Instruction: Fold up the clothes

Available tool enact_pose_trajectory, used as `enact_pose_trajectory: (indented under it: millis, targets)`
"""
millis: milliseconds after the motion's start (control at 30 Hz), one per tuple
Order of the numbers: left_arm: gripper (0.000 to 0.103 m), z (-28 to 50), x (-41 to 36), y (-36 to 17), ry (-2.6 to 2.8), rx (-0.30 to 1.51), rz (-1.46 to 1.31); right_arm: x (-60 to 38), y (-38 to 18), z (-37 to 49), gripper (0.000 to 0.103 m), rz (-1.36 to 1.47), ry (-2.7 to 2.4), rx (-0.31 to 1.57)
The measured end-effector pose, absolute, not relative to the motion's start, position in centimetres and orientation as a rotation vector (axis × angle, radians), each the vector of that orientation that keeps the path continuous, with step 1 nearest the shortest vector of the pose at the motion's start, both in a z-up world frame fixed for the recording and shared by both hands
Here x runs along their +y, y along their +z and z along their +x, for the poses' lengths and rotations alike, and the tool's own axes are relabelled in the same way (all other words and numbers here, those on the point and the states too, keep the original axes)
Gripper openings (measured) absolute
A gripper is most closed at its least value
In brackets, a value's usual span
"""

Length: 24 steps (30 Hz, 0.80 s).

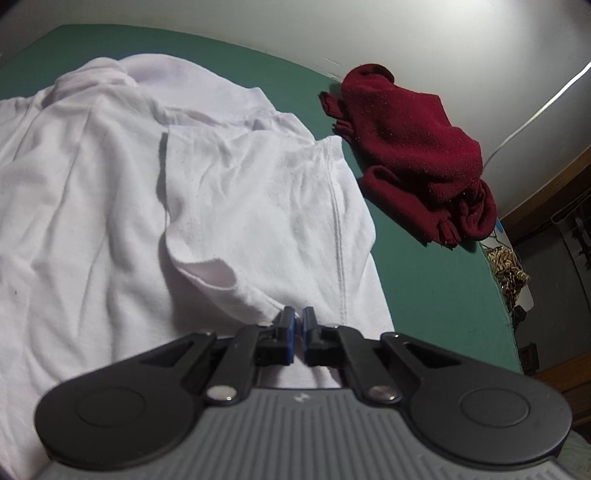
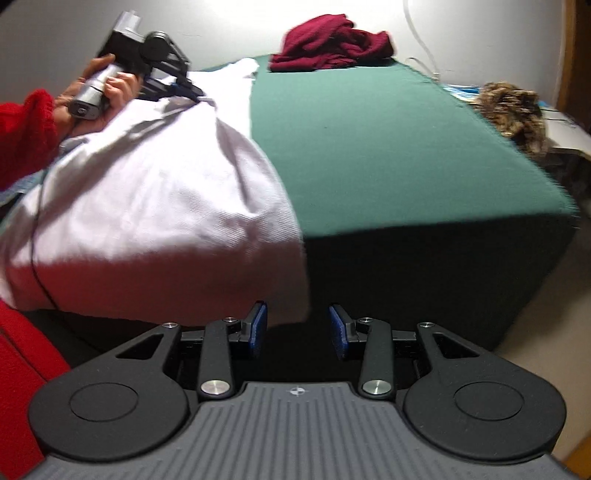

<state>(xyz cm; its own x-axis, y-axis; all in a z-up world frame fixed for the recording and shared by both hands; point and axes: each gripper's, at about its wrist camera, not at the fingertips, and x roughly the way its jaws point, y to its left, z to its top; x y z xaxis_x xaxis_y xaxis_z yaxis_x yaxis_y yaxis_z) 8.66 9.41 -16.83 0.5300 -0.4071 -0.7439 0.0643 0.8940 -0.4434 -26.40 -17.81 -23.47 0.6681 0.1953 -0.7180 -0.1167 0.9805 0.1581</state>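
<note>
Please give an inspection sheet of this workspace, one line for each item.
Surface: green cloth covers the table.
Job's things: white shirt spread out, its hem hanging over the near edge; dark red garment bunched at the far side.
Clutter: brown patterned bundle beyond the right edge.
Tongs: left tongs shut over the shirt; right tongs open, empty.
Cables: white cable along the wall.
Surroundings: pale wall.
</note>
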Motion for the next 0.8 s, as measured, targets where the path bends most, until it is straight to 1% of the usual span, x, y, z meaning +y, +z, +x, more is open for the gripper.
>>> enact_pose_trajectory:
  millis: [167,233,267,300,333,400,633,800]
  targets:
    - [0.000,9.2,8.4,-16.5,-0.318,0.976,-0.283,-17.8,-23.3,-25.2,0.039,0.080,0.213,0.840]
    - [0.000,9.3,7.8,-16.4,-0.322,0.967,-0.234,-17.9,-23.3,-25.0,0.037,0.082,0.216,0.851]
    - [0.000,9.3,7.7,-16.4,-0.324,0.964,-0.219,-17.9,-23.1,-25.0,0.032,0.076,0.221,0.854]
    - [0.000,9.3,7.7,-16.4,-0.326,0.961,-0.212,-17.8,-22.9,-25.0,0.017,0.072,0.224,0.858]
    - [0.000,9.3,7.8,-16.4,-0.328,0.959,-0.214,-17.7,-22.5,-25.2,0.009,0.067,0.222,0.860]
    - [0.000,9.3,8.2,-16.5,-0.333,0.959,-0.228,-17.4,-21.8,-25.7,0.004,0.049,0.209,0.861]
    - [0.000,9.0,9.5,-15.0,-0.379,0.932,-0.268,-16.0,-18.5,-29.9,0.003,0.071,0.099,0.770]
    - [0.000,9.0,10.1,-13.4,-0.399,0.907,-0.243,-14.4,-16.3,-31.1,0.003,0.034,0.093,0.715]
